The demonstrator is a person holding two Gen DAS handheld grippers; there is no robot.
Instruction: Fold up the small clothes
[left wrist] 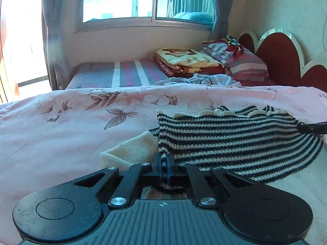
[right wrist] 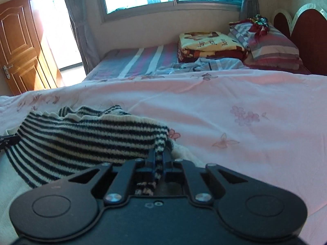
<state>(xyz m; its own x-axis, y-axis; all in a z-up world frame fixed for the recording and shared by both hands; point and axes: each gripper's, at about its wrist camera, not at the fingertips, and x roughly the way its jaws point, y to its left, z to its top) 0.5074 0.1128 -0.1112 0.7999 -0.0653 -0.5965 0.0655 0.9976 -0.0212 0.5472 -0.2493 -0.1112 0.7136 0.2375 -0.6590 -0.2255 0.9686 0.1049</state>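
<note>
A small black-and-cream striped knit garment (left wrist: pixel 235 140) is held stretched just above the pink floral bedspread (left wrist: pixel 61 134). My left gripper (left wrist: pixel 163 159) is shut on its left corner. My right gripper (right wrist: pixel 158 155) is shut on its right corner; the garment (right wrist: pixel 81 138) spreads to the left of it in the right wrist view. The right gripper's tip shows at the right edge of the left wrist view (left wrist: pixel 312 127), and the left gripper's tip at the left edge of the right wrist view (right wrist: pixel 8 139). A cream fleecy part (left wrist: pixel 130 151) lies under the striped cloth.
Behind the pink bedspread (right wrist: pixel 245 112) lie a striped mattress sheet (left wrist: pixel 126 73), a folded yellow and red blanket (left wrist: pixel 184 61), striped pillows (left wrist: pixel 245 65), a light blue cloth (left wrist: pixel 204 79) and a red headboard (left wrist: pixel 282 57). A wooden door (right wrist: pixel 18 47) stands far left.
</note>
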